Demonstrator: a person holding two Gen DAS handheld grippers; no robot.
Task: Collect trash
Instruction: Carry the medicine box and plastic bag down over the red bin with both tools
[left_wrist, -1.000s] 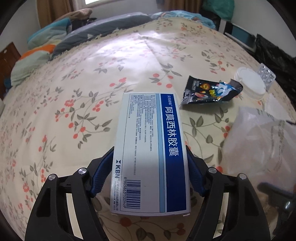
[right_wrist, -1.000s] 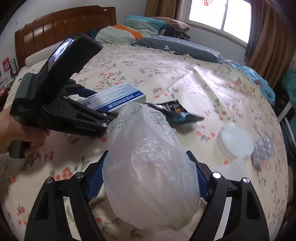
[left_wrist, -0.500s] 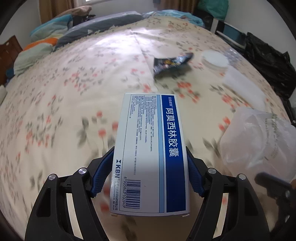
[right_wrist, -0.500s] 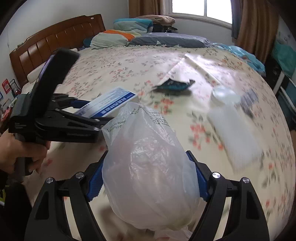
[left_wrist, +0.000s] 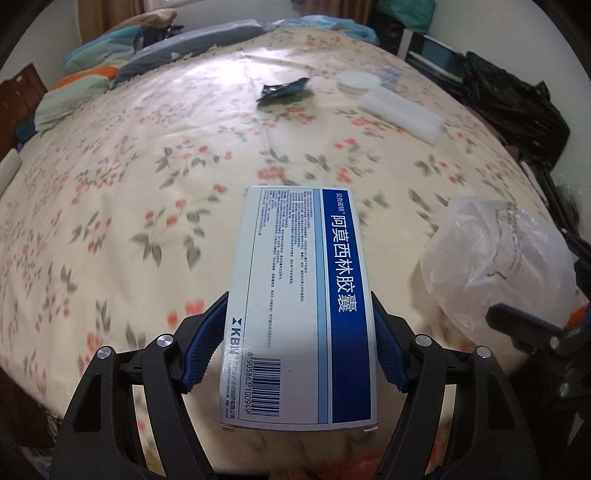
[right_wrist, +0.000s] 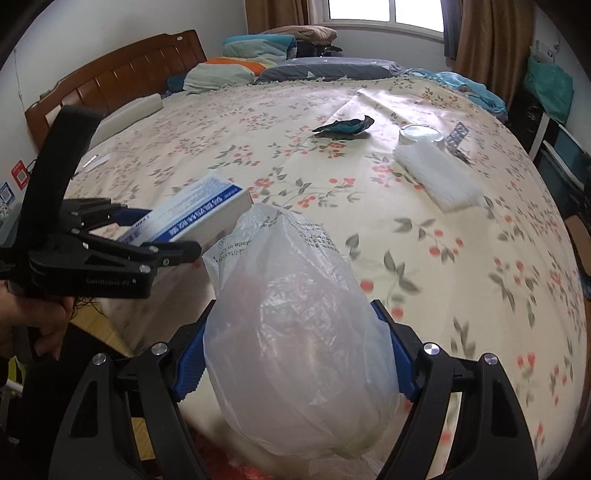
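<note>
Trash still on the bed (left_wrist: 110, 206) numbers four pieces: one dark snack wrapper (left_wrist: 282, 89), one round white lid (left_wrist: 358, 81), one white foam block (left_wrist: 400, 112) and one blister pack (right_wrist: 456, 134), all lying well beyond both grippers. Left gripper (left_wrist: 299, 343) clamps one blue-and-white medicine box (left_wrist: 303, 295) by its long sides, the blue pads pressing on it. Right gripper (right_wrist: 295, 354) grips one translucent plastic bag (right_wrist: 299, 332), its pads pressed into the bag's bulging sides. From the right wrist view the box sits just left of the bag, and a hand (right_wrist: 33, 325) holds the left gripper's handle.
</note>
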